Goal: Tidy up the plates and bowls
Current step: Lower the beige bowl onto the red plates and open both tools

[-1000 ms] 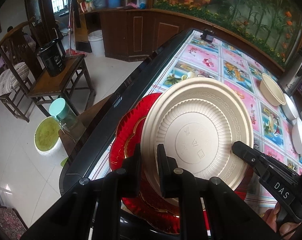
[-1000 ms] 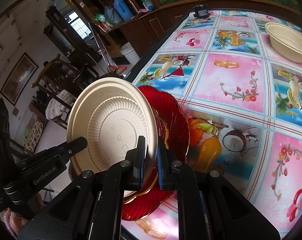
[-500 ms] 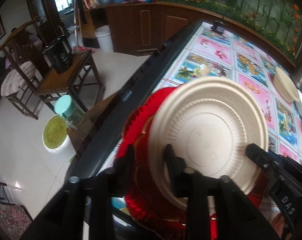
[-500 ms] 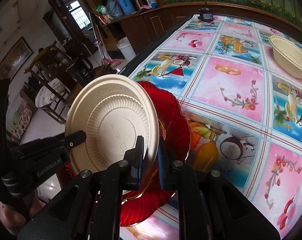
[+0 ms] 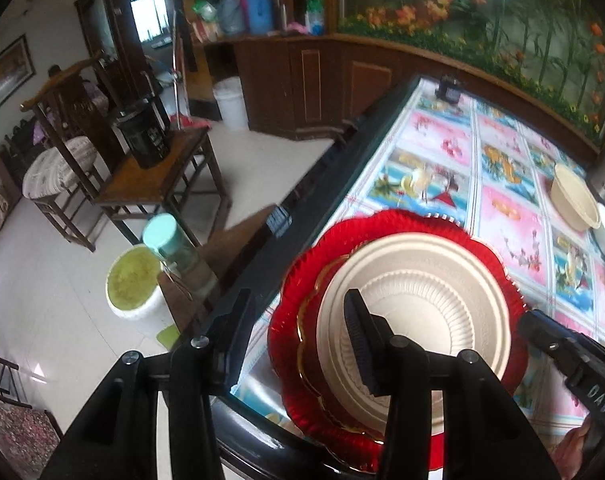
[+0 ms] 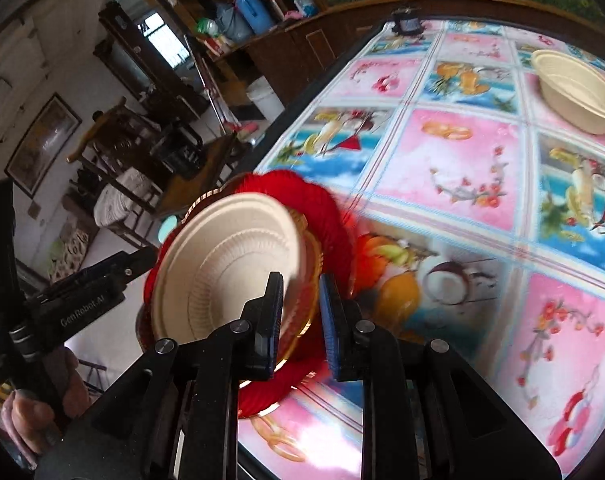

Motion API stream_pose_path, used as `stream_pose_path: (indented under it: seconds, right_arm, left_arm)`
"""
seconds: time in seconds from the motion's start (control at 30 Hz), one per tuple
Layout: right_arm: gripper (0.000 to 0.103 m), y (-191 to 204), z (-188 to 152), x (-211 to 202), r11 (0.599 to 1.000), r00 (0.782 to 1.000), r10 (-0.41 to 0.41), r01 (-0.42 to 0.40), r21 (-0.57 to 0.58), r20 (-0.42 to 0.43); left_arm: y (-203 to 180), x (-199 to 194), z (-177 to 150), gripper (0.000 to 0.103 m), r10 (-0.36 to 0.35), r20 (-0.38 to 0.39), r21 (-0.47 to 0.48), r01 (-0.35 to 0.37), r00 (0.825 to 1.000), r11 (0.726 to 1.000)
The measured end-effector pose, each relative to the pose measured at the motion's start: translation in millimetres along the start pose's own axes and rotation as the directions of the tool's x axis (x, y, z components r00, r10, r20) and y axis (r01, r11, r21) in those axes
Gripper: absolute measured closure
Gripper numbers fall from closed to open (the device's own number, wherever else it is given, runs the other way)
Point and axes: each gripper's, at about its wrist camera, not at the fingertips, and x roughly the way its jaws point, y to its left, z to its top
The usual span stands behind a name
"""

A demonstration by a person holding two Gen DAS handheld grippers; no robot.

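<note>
While its jaws spread wider, the left hand-held gripper [image 5: 298,332] straddles the near rim of the cream plate [image 5: 434,308] without pressing it. That plate sits on the red plate [image 5: 402,224] at the desk [image 5: 454,148] edge. Over to the right hand-held gripper [image 6: 300,312]: jaws parting, both plate rims loose between them. Far right, a cream bowl [image 6: 574,88] stands well apart.
</note>
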Motion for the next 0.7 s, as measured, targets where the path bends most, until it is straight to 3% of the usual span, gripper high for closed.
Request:
stream_pose_path:
  seconds: [0.07, 0.23, 0.43, 0.6, 0.7]
  right_arm:
    - [0.085, -12.7, 0.0, -14.7, 1.0, 0.999, 0.011, -0.012, 0.027, 0.04]
    - [0.085, -57.4, -5.8, -46.8, 0.993, 0.994, -0.05, 0.039, 0.114, 0.095]
    - [0.085, -98.6, -27.9, -75.2, 0.978, 0.989, -0.093, 0.069, 0.199, 0.115]
    - [0.085, -127.7, -49.9, -97.5, 0.966, 0.986, -0.115, 0.082, 0.243, 0.123]
    - [0.085, -143.6, -57.9, -112.9, 0.961, 0.982, -0.126, 0.086, 0.262, 0.142]
  left_arm:
    - [-7.7, -7.2, -1.0, 0.054, -0.01, 0.021, 0.017, 0.01, 1.0, 1.0]
    - [-46.4, -26.4, -11.0, 0.049, -0.068, 0.058, 0.113, 0.062, 0.996, 0.992]
    - [-115.2, -53.2, -39.5, 0.035, -0.18, 0.069, 0.292, 0.153, 0.981, 0.944]
    - [-163.3, -55.5, -61.4, 0.032, -0.267, -0.045, 0.39, 0.263, 0.963, 0.882]
    - [-187.0, -54.9, -67.9, 0.032, -0.282, -0.095, 0.418, 0.295, 0.955, 0.859]
